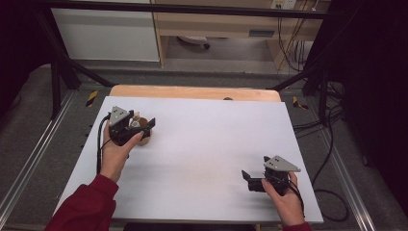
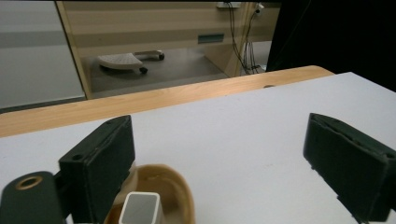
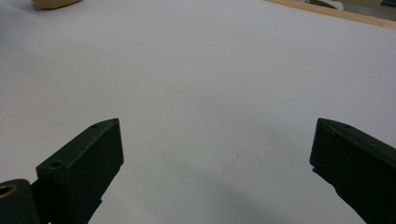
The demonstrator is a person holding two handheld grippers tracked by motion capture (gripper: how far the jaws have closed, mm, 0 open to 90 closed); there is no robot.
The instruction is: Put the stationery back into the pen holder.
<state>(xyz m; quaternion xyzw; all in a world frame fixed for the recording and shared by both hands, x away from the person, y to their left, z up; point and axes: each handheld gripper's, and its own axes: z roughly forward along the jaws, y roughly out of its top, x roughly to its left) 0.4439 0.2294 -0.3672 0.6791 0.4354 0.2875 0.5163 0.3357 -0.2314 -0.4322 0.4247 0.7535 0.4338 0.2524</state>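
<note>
A tan, bowl-shaped holder (image 2: 175, 186) sits on the white table top (image 1: 202, 144) at the left, with a white square tube (image 2: 140, 207) standing in it. My left gripper (image 1: 146, 128) hovers over it, open; in the left gripper view the holder lies low beside the left jaw, not between the jaws of the left gripper (image 2: 217, 140). In the high view the holder (image 1: 143, 140) peeks out under that gripper. My right gripper (image 1: 248, 181) rests near the front right of the table, open and pointing left, with nothing between the jaws of the right gripper (image 3: 217, 135).
The white top ends in a strip of bare wood (image 1: 192, 92) at the far edge. Black frame bars (image 1: 62, 62) and cables (image 1: 332, 120) flank the table. A cabinet (image 1: 106, 33) and a wooden desk (image 1: 216, 24) stand beyond.
</note>
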